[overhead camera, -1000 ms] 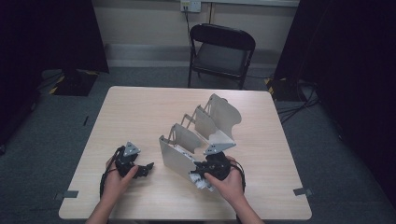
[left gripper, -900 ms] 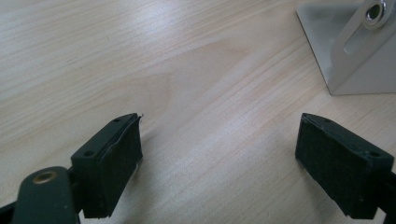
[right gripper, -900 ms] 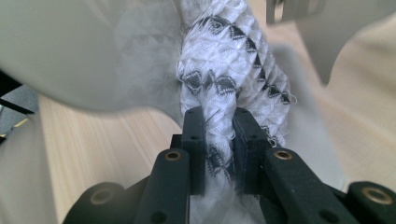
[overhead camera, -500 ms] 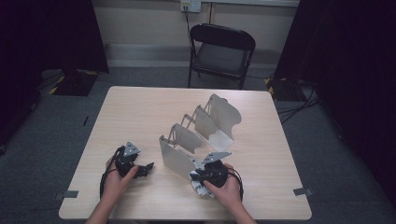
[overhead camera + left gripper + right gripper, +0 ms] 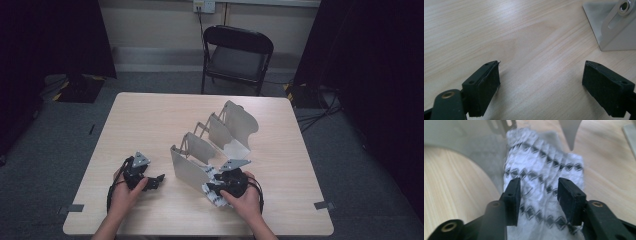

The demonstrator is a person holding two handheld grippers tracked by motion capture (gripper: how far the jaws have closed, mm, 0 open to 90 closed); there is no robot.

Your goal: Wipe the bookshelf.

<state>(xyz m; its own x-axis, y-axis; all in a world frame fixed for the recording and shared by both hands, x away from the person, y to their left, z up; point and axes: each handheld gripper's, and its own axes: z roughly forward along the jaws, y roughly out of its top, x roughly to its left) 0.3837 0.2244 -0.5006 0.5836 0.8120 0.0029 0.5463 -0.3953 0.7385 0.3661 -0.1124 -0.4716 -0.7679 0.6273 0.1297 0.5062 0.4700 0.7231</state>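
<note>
A black metal folding chair (image 5: 238,56) is seen beyond the light wooden table (image 5: 145,120), well ahead of the tongs. Grey carpet (image 5: 60,130) is spread around them.

No readable text, labels, numbers anywhere (cloth (image 5: 544,182) bears diamond pattern only).

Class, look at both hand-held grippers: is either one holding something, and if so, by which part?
Neither holds anything. The right hand-held gripper has just been opening; its jaws stand apart over the patterned cloth. The left hand-held gripper is open above the table.
</note>
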